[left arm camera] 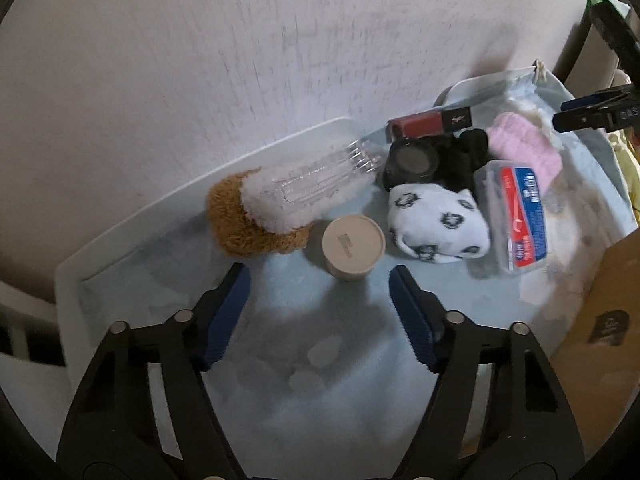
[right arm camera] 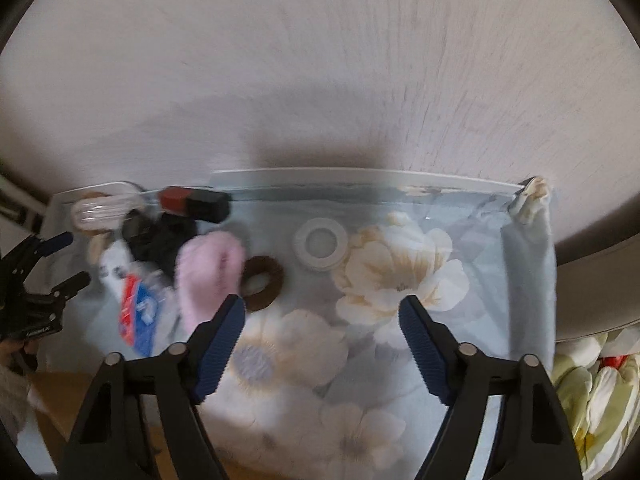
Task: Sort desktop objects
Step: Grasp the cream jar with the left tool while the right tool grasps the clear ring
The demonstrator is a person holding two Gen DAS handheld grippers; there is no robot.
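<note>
In the left wrist view my left gripper (left arm camera: 320, 276) is open and empty, just short of a beige round jar (left arm camera: 353, 246). Around the jar lie a brown-and-white fluffy slipper (left arm camera: 260, 216), a clear plastic bottle (left arm camera: 320, 172), a white patterned sock ball (left arm camera: 438, 222), a black round lid (left arm camera: 412, 160), a red-and-black box (left arm camera: 430, 122), a pink sock (left arm camera: 524, 146) and a red-blue plastic case (left arm camera: 516, 216). In the right wrist view my right gripper (right arm camera: 322, 304) is open and empty over the floral cloth (right arm camera: 400, 264), near a brown ring (right arm camera: 262, 276) and a white ring (right arm camera: 320, 242).
The objects lie on a light-blue floral cloth over a white tray (left arm camera: 120, 248) against a pale wall. A cardboard box (left arm camera: 600, 320) stands at the right in the left wrist view. The left gripper (right arm camera: 48, 272) shows at the left edge of the right wrist view.
</note>
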